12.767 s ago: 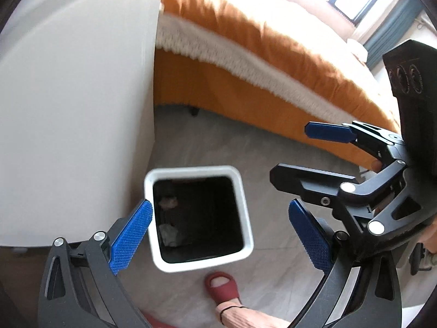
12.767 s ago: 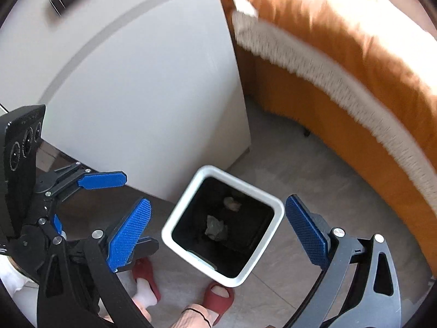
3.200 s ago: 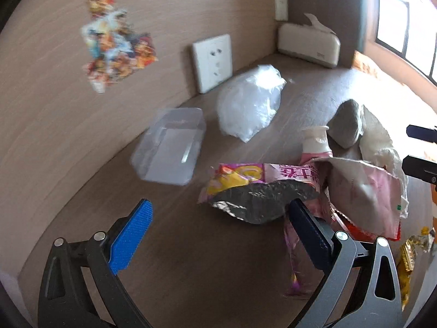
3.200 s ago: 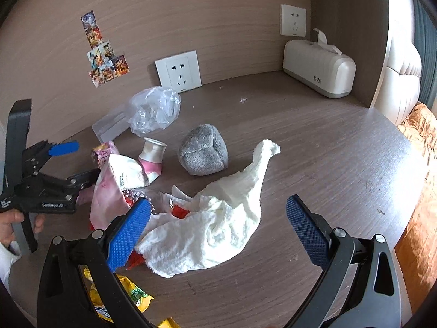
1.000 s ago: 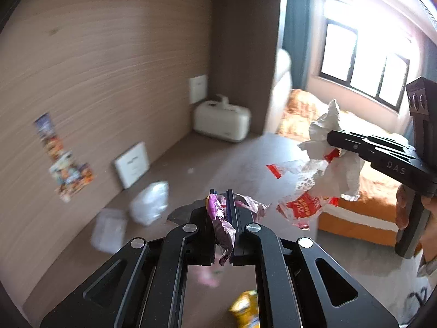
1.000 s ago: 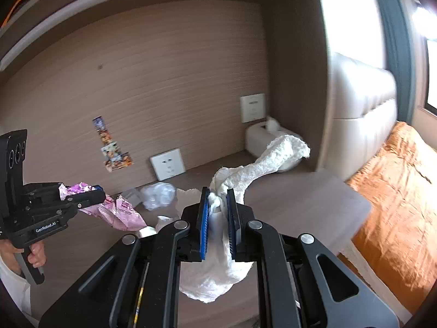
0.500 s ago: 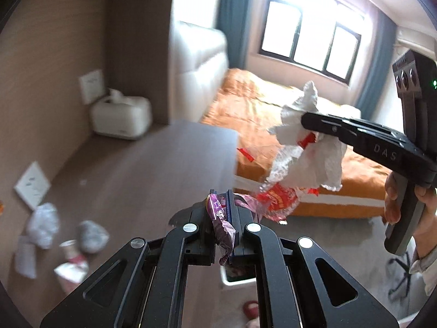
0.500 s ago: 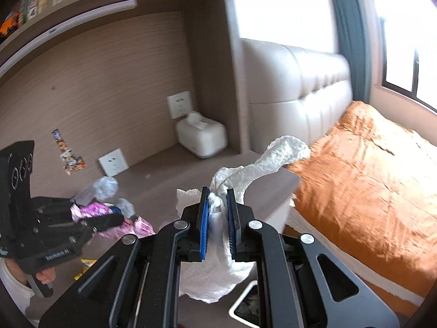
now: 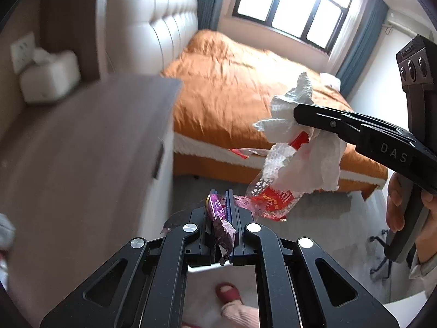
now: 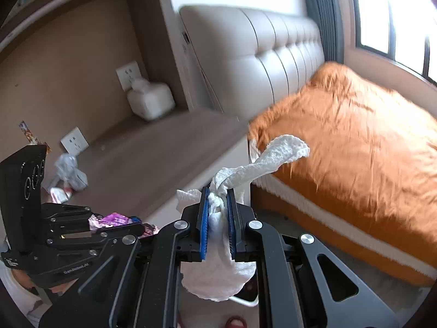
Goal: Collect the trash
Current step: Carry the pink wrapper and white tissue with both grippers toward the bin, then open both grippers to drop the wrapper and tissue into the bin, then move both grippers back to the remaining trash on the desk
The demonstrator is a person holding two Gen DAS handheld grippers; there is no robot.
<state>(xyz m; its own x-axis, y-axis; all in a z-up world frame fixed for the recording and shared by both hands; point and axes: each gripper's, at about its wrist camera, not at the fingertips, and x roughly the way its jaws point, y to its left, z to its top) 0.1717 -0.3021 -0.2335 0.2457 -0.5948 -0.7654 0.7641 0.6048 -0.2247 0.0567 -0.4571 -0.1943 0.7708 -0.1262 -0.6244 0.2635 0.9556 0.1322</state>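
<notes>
While the left hand-held gripper (image 9: pixel 221 207) pinches a purple wrapper (image 9: pixel 218 218), the right hand-held gripper (image 10: pixel 217 213) clamps a white tissue (image 10: pixel 254 169) beside the bed (image 10: pixel 355 136).

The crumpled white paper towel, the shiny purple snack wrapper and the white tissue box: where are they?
Crumpled white paper towel (image 10: pixel 218 257): right wrist view, hanging part.
Shiny purple snack wrapper (image 9: pixel 222 229): left wrist view, pinched middle.
White tissue box (image 10: pixel 151 103): right wrist view, front face.

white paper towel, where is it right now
The white paper towel is clamped in the right gripper, held in the air beside the orange bed.
</notes>
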